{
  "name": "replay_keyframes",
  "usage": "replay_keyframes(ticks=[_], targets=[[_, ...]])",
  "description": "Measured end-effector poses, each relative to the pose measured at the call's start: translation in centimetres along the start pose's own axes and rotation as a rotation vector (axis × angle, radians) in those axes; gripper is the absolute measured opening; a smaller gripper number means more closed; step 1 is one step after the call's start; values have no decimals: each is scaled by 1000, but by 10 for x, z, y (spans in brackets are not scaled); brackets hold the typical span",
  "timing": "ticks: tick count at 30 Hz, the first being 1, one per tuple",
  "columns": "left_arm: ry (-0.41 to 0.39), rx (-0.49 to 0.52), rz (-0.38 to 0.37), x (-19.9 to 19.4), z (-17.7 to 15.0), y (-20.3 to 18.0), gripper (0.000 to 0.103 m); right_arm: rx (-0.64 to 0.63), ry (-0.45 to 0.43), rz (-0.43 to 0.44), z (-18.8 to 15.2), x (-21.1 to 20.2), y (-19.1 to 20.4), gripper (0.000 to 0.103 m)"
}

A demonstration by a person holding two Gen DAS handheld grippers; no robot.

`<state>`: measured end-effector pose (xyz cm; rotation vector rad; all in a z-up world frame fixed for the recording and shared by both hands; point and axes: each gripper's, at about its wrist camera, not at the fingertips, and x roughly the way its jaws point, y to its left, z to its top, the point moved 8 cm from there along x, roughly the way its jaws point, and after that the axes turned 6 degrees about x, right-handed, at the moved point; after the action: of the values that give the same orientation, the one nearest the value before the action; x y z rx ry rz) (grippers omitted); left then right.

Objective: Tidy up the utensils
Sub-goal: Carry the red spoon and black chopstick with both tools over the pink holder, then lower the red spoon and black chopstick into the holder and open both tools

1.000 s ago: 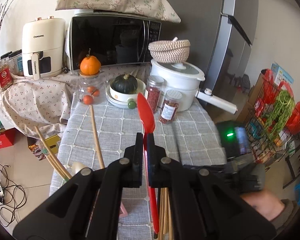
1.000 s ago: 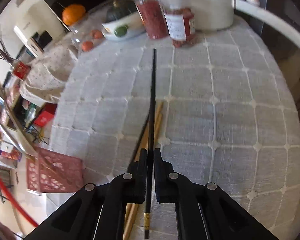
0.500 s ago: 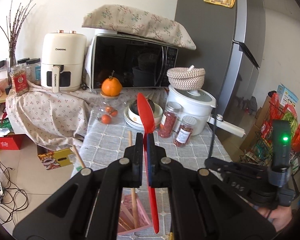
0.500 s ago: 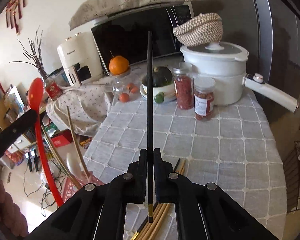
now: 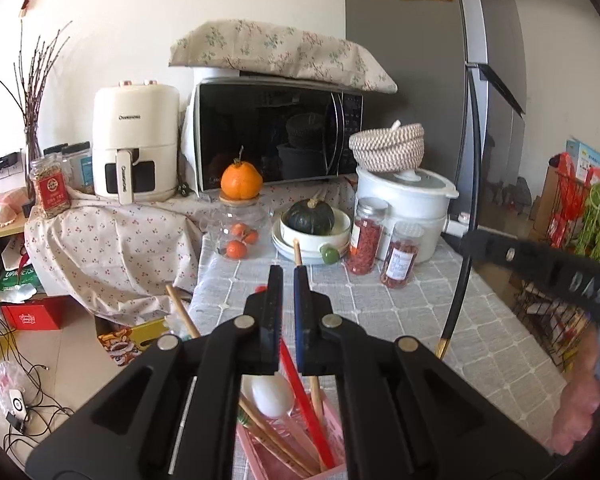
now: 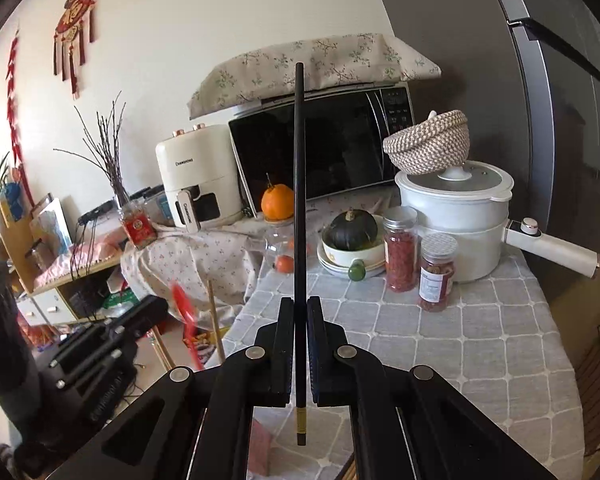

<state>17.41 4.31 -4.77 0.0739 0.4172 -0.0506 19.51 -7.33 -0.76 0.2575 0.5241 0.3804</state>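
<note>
pink utensil holder (image 5: 332, 420): base cut off by bottom edge of left wrist view; near wall hidden behind left gripper (image 5: 287, 280) body
red spatula (image 5: 306, 404): handle passes behind the gripper fingers; blade mostly hidden, only a red sliver beside the left finger; motion-blurred in right wrist view
white spoon (image 5: 272, 394): bowl part-covered by gripper; handle not visible
black chopstick (image 6: 299, 208): mid-length hidden between right gripper (image 6: 299, 304) fingers
person's hand (image 5: 576, 412): blurred; cut off at right edge
jar labels (image 6: 432, 280): text too small to read
</note>
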Motion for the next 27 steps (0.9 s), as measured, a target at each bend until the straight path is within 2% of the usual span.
replay_keyframes(ticks=[5,8,10,13,17,20,27], targets=[[45,-22,-20,1,-6,0,4,36,-13,57,0,-2,10,6],[42,-108,-40,-5,1,10,5,48,-11,94,-2,-1,17,6],[49,-146,-25,-8,5,19,11,54,-8,125,-5,0,23,6],[80,-145,18,-7,4,26,15,40,-14,139,-10,2,33,6],[134,-163,47,-2,-4,35,34,40,-12,165,-18,7,44,6],[169,-189,42,0,-10,39,34,35,3,181,-27,16,49,6],[177,-218,30,0,-8,42,35,-9,54,187,-47,33,60,6]])
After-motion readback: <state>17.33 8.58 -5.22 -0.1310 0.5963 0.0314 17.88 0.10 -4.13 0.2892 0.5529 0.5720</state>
